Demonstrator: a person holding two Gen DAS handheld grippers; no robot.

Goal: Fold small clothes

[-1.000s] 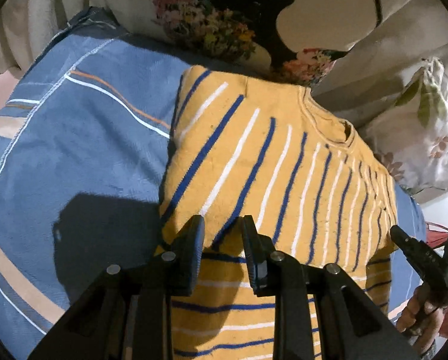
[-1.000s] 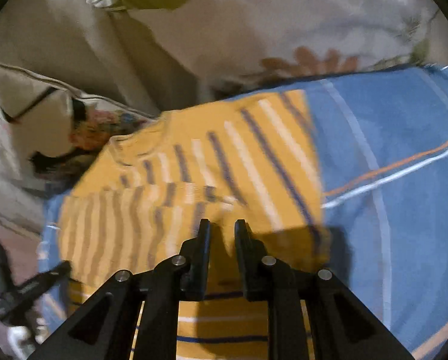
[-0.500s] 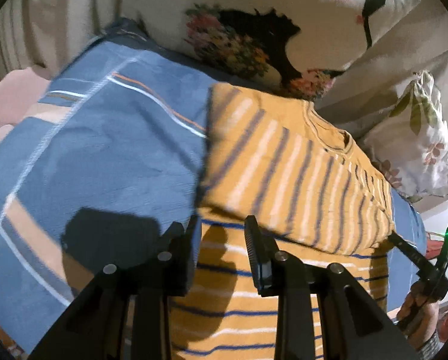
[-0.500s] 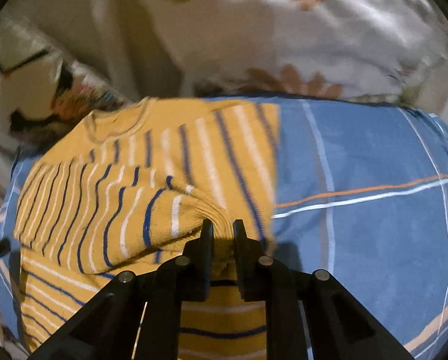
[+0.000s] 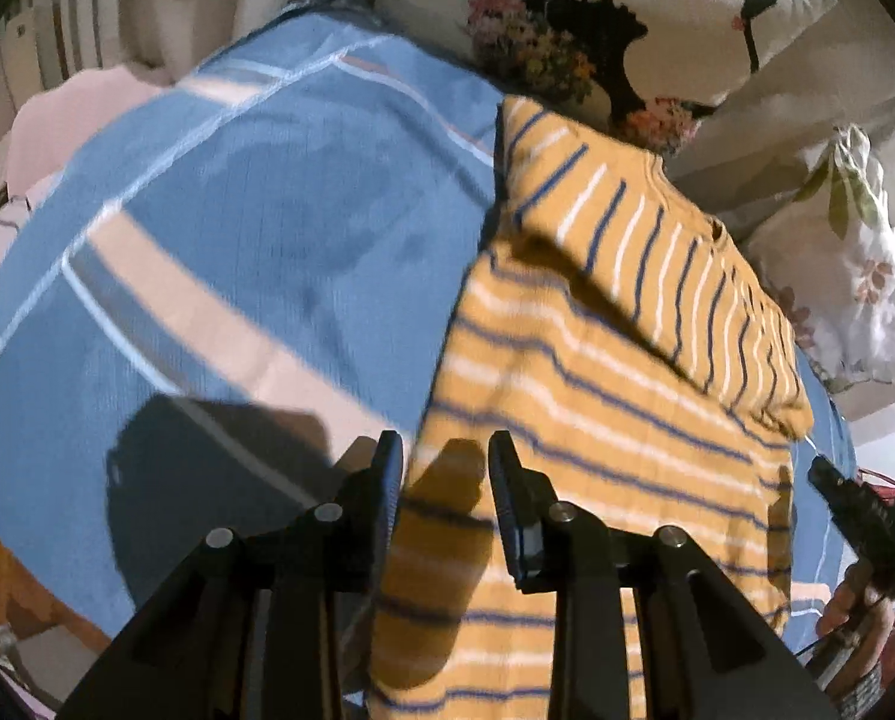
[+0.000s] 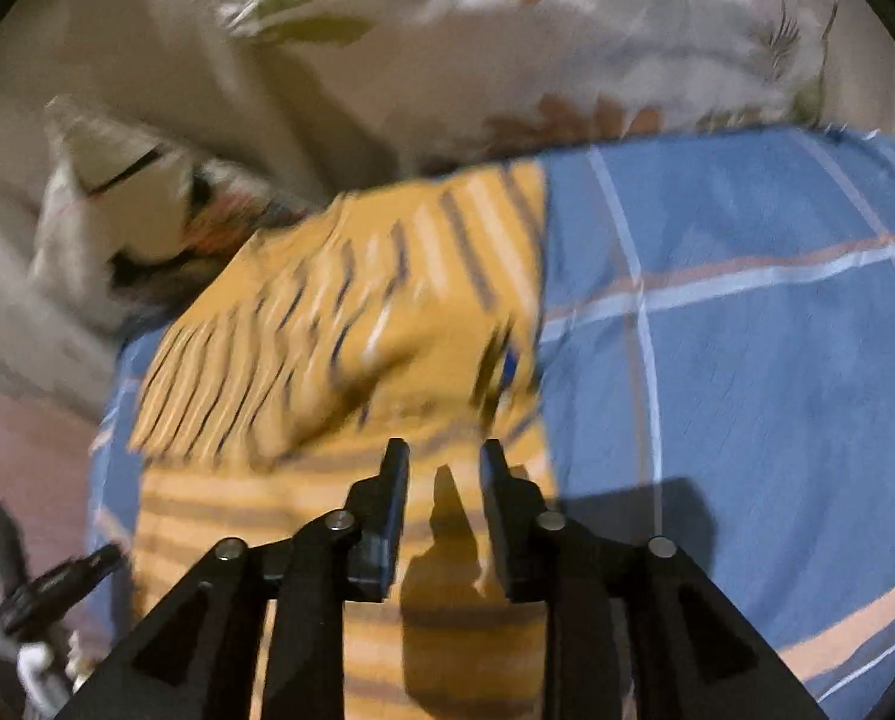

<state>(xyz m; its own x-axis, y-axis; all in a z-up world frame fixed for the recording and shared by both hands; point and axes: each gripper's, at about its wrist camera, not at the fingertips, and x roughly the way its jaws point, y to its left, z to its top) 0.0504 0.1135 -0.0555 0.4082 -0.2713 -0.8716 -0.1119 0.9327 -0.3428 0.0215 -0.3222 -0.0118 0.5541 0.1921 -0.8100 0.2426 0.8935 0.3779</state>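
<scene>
The yellow striped sweater is lying on a blue bedspread, with its upper part already turned down over the body, so the step in hand looks like letting go of that fold and lining up for the next one. To do it well, both jaws should be backing off low and gently, so that no knit is snagging on a pad and dragging the flap open, and the next pinch should be taking the hem edge squarely at both sides at once.

The left gripper is hanging with its jaws parted and nothing between them; the sweater's side edge is running just ahead of and beneath the gap, with bedspread under the outer jaw. The right gripper has just been opening its jaws, and they are now standing released, with no cloth pinched. The folded flap's edge is lying just beyond their tips, and the sweater's lower body is spreading directly below them. Floral pillows are sitting well beyond.
</scene>
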